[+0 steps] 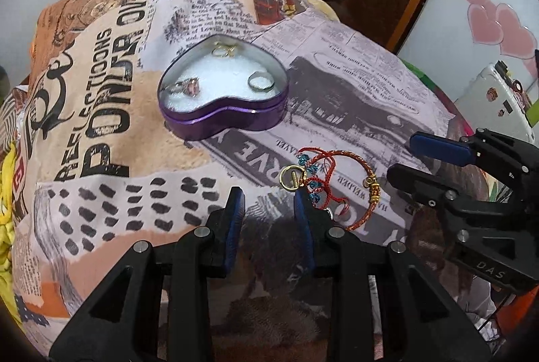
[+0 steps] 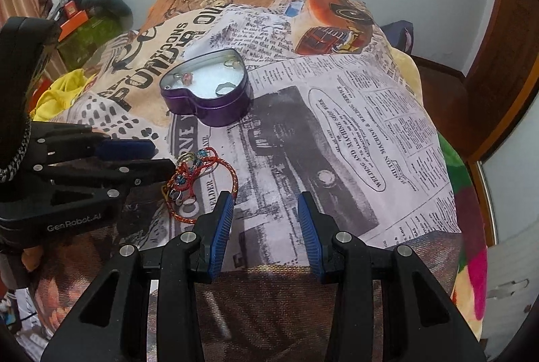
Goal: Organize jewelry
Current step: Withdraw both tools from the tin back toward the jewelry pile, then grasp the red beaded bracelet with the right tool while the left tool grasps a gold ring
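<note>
A purple heart-shaped tin (image 1: 235, 119) (image 2: 215, 112) lies open on the newsprint-patterned blanket. On its white lining lie a ring with a pink stone (image 1: 188, 87), a plain silver ring (image 1: 261, 82) and small gold earrings (image 1: 224, 51). A heap of red cord bracelets with blue beads and gold rings (image 1: 323, 183) (image 2: 195, 180) lies in front of the tin. My left gripper (image 1: 269, 197) (image 2: 155, 153) is open and empty, its right finger touching the heap's edge. My right gripper (image 2: 266, 203) (image 1: 401, 156) is open and empty, just right of the heap.
The blanket (image 2: 353, 132) covers a raised surface that drops off at the right edge. A brown wooden frame (image 2: 498, 75) stands at the far right. Yellow cloth (image 2: 60, 99) and clutter lie at the left. A white wall is behind.
</note>
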Demonstrator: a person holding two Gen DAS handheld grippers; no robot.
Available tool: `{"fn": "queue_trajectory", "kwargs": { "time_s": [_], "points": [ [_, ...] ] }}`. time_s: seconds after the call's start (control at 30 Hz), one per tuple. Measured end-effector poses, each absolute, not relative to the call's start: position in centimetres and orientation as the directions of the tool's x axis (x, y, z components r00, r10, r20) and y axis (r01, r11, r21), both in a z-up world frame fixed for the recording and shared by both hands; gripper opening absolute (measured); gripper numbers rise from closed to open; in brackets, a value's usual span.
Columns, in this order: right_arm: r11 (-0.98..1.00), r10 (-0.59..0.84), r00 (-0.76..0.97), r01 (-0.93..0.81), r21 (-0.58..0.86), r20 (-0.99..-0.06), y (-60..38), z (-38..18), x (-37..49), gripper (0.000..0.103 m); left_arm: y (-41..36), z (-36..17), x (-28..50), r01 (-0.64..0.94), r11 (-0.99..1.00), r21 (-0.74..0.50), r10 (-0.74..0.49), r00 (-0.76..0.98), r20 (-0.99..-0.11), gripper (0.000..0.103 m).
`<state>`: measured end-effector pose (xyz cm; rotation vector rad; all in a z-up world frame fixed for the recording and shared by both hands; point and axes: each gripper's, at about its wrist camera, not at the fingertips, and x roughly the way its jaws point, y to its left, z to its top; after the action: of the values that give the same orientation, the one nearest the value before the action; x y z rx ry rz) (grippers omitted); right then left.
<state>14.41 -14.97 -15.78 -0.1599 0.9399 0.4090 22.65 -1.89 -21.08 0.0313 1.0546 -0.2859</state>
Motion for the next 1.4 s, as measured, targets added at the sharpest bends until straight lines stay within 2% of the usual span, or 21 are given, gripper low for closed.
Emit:
{"fn": "queue_trajectory", "kwargs": {
  "time_s": [0.6,0.8,0.97,1.4],
  "points": [
    [0.916,0.291,0.509,-0.392,0.083,-0.810,-16.2,-16.3,15.2,0.036,-3.4,-21.6,24.4,0.275,0.952,-0.135,-0.250,0.441,-0.862,0.031],
    [0.917,0.290,0.509,-0.391,0.083,-0.810,-16.1,-16.3,15.3,0.036,-2.9,-22.0,25.4,0.262,0.944,-0.202,-0.299,0.414,-0.860,0.031],
    [0.916,0.290,0.509,-0.393,0.081,-0.810,-16.1,-16.3,15.2,0.036,-2.7,-22.1,25.6,0.263,0.936,-0.232,-0.326,0.406,-0.854,0.019],
    [0.913,0.290,0.517,-0.401,0.071,-0.805,-15.3,-15.3,15.2,0.036,-1.7,-19.7,23.3,0.270,0.949,-0.163,-0.284,0.508,-0.813,0.019]
  ]
}}
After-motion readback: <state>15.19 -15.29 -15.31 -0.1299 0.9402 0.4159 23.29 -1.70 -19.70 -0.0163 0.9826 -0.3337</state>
